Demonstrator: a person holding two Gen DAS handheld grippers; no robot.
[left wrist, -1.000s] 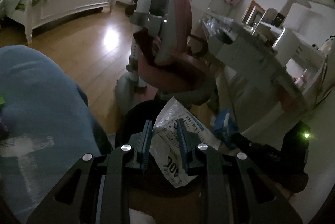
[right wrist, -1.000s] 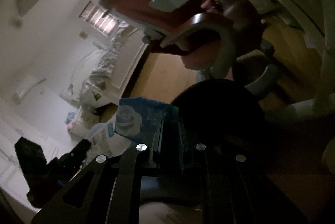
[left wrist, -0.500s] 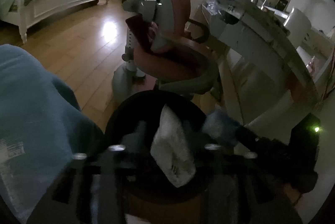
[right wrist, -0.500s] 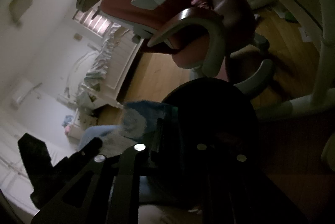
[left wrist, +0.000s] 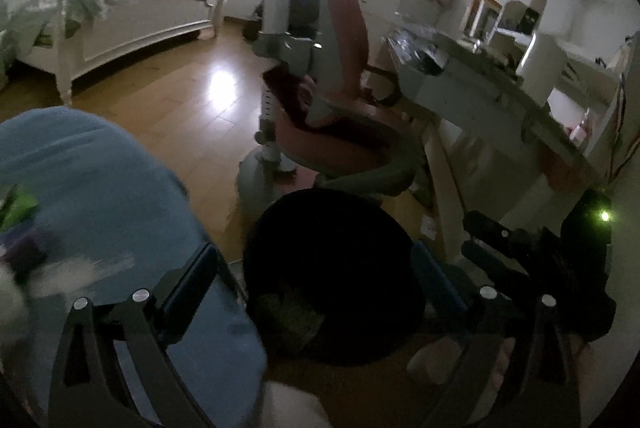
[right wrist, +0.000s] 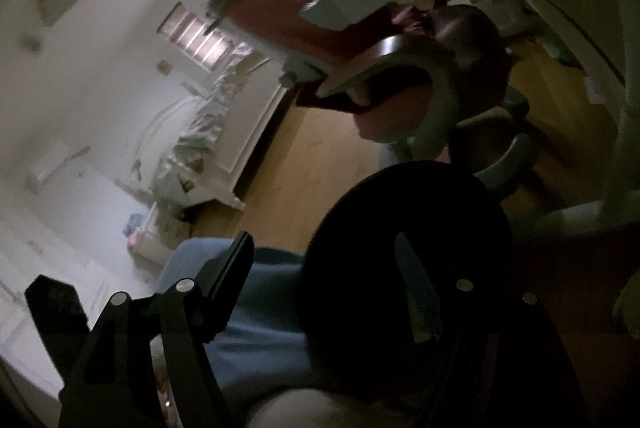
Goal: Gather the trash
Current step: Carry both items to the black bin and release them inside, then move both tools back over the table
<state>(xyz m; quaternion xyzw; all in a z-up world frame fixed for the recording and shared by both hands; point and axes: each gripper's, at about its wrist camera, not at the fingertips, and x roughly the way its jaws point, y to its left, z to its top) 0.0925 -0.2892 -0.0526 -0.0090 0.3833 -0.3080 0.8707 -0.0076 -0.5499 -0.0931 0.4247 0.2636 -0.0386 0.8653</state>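
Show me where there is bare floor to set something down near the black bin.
Bare wood floor lies open between the bed, the red chair's base and the black bin. Crowded: right of the bin, where the chair seat, desk leg and right gripper close in.

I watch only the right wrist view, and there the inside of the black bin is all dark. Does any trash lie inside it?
Observer: Yes. In the left wrist view a dull, crumpled piece lies low inside the bin; what it is, I cannot tell.
Operator: Does the left gripper hold something?
Observer: No. The left gripper has just been opening; its fingers stand wide apart over the bin, with nothing between them.
Operator: I see the desk only from below. What is on top?
Observer: A white roll stands upright on the desk, amid clutter too blurred to name.
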